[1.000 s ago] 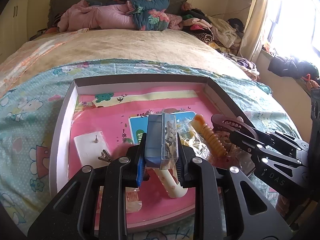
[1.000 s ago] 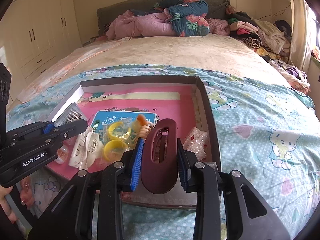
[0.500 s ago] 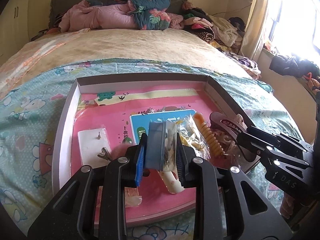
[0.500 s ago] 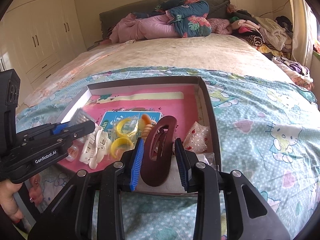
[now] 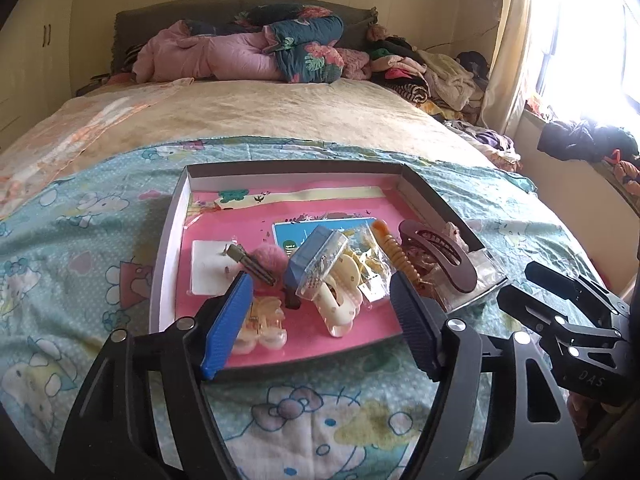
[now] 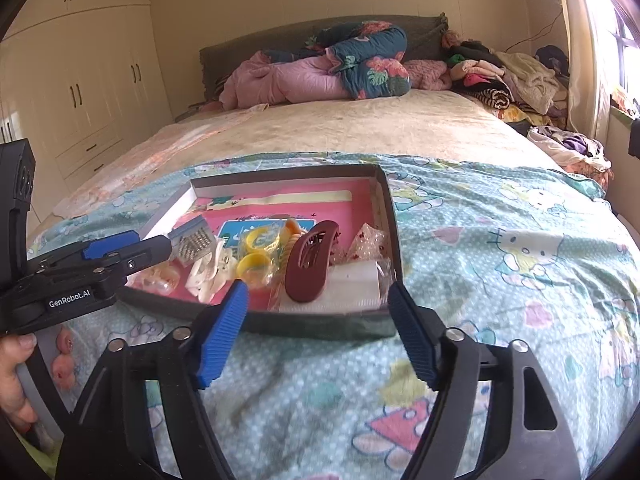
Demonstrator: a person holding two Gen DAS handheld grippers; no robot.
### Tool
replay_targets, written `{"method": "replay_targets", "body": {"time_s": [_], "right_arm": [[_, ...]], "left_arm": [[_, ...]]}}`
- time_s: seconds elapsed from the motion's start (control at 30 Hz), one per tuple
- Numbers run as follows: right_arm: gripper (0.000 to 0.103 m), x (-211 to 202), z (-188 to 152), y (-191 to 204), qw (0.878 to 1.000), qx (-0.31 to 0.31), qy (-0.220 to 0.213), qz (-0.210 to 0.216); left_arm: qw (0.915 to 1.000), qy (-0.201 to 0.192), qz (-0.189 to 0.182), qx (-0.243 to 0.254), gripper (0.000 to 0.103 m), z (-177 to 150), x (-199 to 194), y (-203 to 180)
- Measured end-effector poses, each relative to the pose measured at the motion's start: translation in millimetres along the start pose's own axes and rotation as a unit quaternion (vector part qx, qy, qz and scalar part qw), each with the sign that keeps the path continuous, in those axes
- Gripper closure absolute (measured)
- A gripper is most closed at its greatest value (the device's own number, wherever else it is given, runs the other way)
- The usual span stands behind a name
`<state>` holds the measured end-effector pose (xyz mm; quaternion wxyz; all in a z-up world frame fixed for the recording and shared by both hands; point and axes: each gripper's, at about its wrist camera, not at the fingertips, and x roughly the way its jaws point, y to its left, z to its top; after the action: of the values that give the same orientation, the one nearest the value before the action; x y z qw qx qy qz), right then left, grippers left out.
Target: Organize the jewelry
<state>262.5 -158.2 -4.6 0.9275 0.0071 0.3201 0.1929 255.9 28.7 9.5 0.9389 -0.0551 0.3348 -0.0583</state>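
We are kneeling our tools over a big bed with a blue-green cartoon-cat blanket (image 6: 500, 248) spread on it, so the tray has a soft flat place to sit. On the blanket is lying a shallow grey cardboard tray with a pink floor (image 5: 168, 248), and its low walls are keeping all the small things together.

We are holding the left gripper (image 5: 322, 320) wide open with nothing in it, hanging just above the near edge of the tray. We are holding the right gripper (image 6: 316, 330) wide open and empty too, just in front of the tray's near wall.

The long dark red plastic hair clip (image 6: 310, 260) is lying inside the tray by the right wall, resting on a clear packet. The small clear box with a blue lid (image 5: 318, 264) is leaning on its side on a cream plastic claw clip (image 5: 338, 308) in the middle, full of tiny metal bits. Beside them are lying yellow rings in a clear bag (image 6: 256, 254), bagged so they are not rolling away.

We think both things are now put away, and the open jaws are ready for the next piece.
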Motion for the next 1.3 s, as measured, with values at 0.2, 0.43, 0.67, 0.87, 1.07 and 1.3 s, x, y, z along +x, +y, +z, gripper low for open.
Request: {"method": "replay_targets", "body": {"time_s": [0.2, 0.43, 0.67, 0.87, 1.07, 1.3], "right_arm": [[0.014, -32.9, -17.1, 0.0, 0.999, 0.013, -0.031, 0.007], [0.007, -63.0, -30.9, 7.1, 0.998, 0.014, -0.054, 0.014], [0.006, -83.3, -49.7, 17.5, 0.997, 0.001, -0.078, -0.001], [0.006, -92.4, -66.0, 21.2, 0.995, 0.002, -0.099, -0.015], [0.006, -100.1, -80.4, 26.3, 0.992, -0.003, -0.124, -0.025], [0.006, -109.5, -93.5, 27.3, 0.986, -0.007, -0.161, -0.041]], "left_arm": [[0.9998, -0.016, 0.003, -0.008, 0.030, -18.0, -25.3, -2.6], [0.9994, -0.034, 0.008, -0.008, 0.015, -38.8, -52.0, -5.6], [0.9988, -0.048, 0.013, -0.002, 0.012, -61.0, -68.7, -8.4], [0.9980, -0.062, 0.015, -0.001, 0.011, -80.8, -79.3, -9.0], [0.9946, -0.098, 0.033, 0.010, 0.011, -100.2, -95.0, -10.9], [0.9921, -0.117, 0.043, 0.009, 0.011, -109.6, -103.8, -10.6]]}}
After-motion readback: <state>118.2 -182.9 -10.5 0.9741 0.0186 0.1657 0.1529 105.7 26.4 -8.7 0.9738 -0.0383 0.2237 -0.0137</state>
